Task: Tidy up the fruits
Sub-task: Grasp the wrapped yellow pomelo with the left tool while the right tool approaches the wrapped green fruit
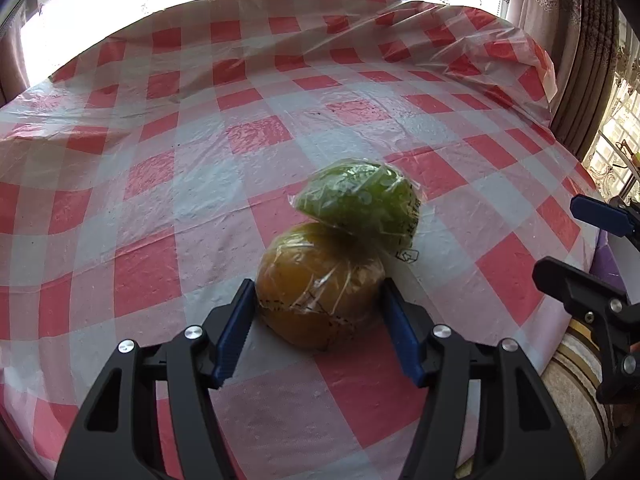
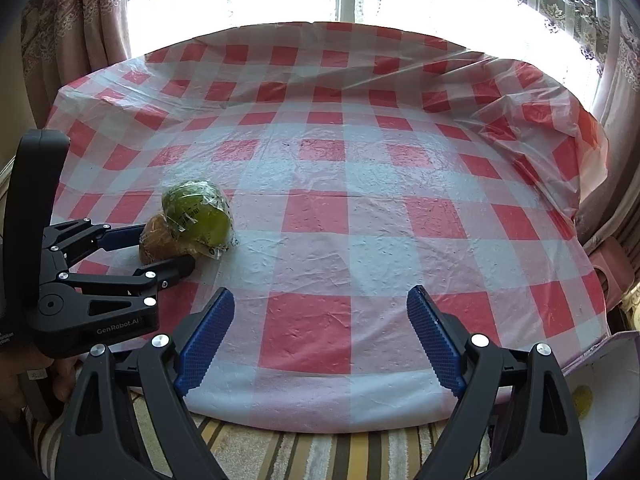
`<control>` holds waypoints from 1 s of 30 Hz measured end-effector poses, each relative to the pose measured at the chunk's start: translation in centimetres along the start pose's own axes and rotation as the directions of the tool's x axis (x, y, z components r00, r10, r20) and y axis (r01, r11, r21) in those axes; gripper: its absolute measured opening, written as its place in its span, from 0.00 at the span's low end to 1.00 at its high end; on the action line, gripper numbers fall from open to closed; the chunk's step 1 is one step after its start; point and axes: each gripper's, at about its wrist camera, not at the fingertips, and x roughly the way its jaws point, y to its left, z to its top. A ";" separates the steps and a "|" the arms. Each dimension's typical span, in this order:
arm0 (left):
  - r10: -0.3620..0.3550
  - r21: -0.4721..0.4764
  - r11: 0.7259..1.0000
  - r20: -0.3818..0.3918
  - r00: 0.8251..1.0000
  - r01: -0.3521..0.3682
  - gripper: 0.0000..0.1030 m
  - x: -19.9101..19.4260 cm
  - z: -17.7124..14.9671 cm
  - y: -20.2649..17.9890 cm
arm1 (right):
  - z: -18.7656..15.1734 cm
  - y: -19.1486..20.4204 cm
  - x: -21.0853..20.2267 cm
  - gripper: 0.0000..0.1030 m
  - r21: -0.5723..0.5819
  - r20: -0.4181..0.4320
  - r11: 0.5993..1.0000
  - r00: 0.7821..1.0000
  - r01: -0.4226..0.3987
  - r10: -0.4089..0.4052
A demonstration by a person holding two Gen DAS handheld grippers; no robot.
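An orange fruit (image 1: 316, 308) in clear plastic wrap lies on the red-and-white checked tablecloth (image 1: 160, 168). A green fruit (image 1: 360, 200) in the same kind of wrap leans on its far side. My left gripper (image 1: 318, 284) has its blue pads against both sides of the orange fruit, shut on it. The right wrist view shows the pair at the left, the green fruit (image 2: 198, 216) above the orange one (image 2: 154, 242), with the left gripper (image 2: 168, 250) around the orange one. My right gripper (image 2: 320, 292) stands open over the table's near edge with nothing between its fingers.
The tablecloth (image 2: 360, 208) is wrinkled and bunched up at the far right corner (image 2: 560, 120). A striped rug (image 2: 320, 452) lies below the near edge. A pale box (image 2: 596, 376) sits at the lower right, a pink stool (image 2: 612, 264) beside the table. Curtains and a bright window stand behind.
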 end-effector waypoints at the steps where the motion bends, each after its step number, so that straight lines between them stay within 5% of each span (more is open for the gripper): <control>1: -0.002 -0.007 1.000 0.001 1.000 0.002 0.61 -0.1 -0.1 0.2 | 0.1 0.3 0.1 0.83 -0.006 -0.001 1.000 1.000 -0.001 0.001; 9: 0.000 -0.125 0.992 0.013 1.000 0.001 0.61 -1.6 -1.5 2.4 | 0.6 1.6 0.8 0.83 -0.027 -0.009 0.999 1.000 -0.017 0.017; 19: 0.113 -0.288 0.953 0.060 0.992 -0.091 0.61 -3.9 -3.0 5.8 | 1.3 2.9 2.6 0.83 -0.025 -0.048 0.996 0.995 -0.085 0.083; 30: 0.174 -0.352 0.926 0.078 0.982 -0.136 0.61 -4.5 -3.5 6.8 | 3.1 6.7 5.2 0.83 -0.084 -0.053 0.985 0.987 -0.154 0.149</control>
